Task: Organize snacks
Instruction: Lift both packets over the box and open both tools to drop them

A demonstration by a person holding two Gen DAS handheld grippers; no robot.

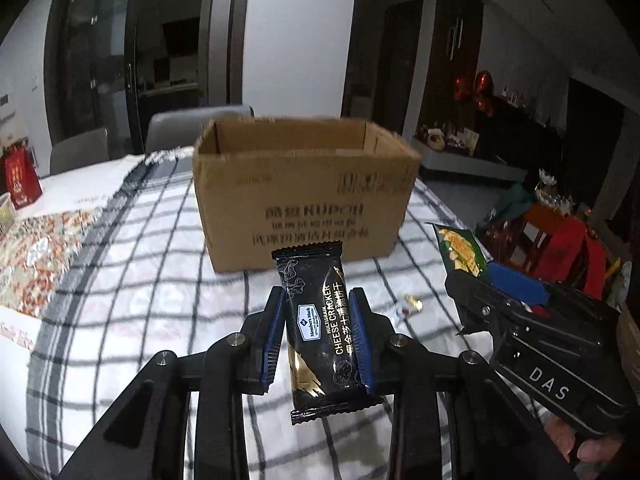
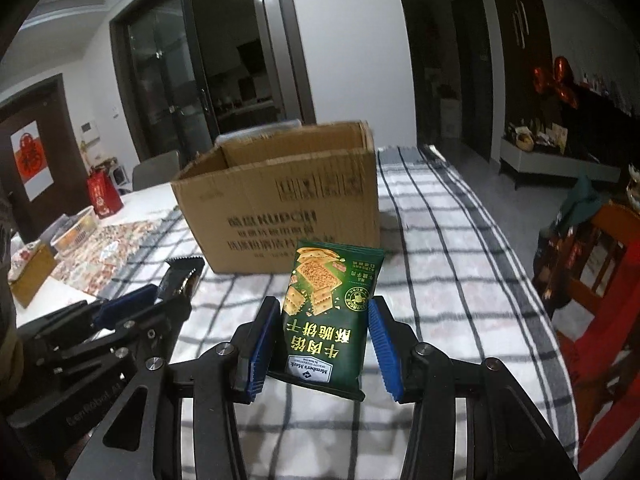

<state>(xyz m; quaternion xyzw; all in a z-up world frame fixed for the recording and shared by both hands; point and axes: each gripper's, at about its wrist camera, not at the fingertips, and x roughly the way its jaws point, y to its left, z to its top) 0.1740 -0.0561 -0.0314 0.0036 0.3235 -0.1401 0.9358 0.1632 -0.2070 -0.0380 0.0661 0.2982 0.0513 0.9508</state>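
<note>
Left gripper [image 1: 320, 332] pinches a black glossy snack pack [image 1: 320, 328] between its blue ribbed pads, label "Member's Mark MULTIGRAIN CHEESE CRACKER"; right gripper [image 2: 326, 340] clamps a dark green cracker packet [image 2: 330, 316] with Chinese writing and a Member's Mark logo, both held above the white cloth with a dark grid check [image 2: 436, 248]. Small loose wrapper [image 1: 412, 303] lies on the cloth near the left gripper. Behind stands an open brown cardboard box [image 1: 304, 196] printed "KUPOH", beside a patterned mat [image 1: 36, 248] with a red gift bag [image 1: 22, 178] further back.
</note>
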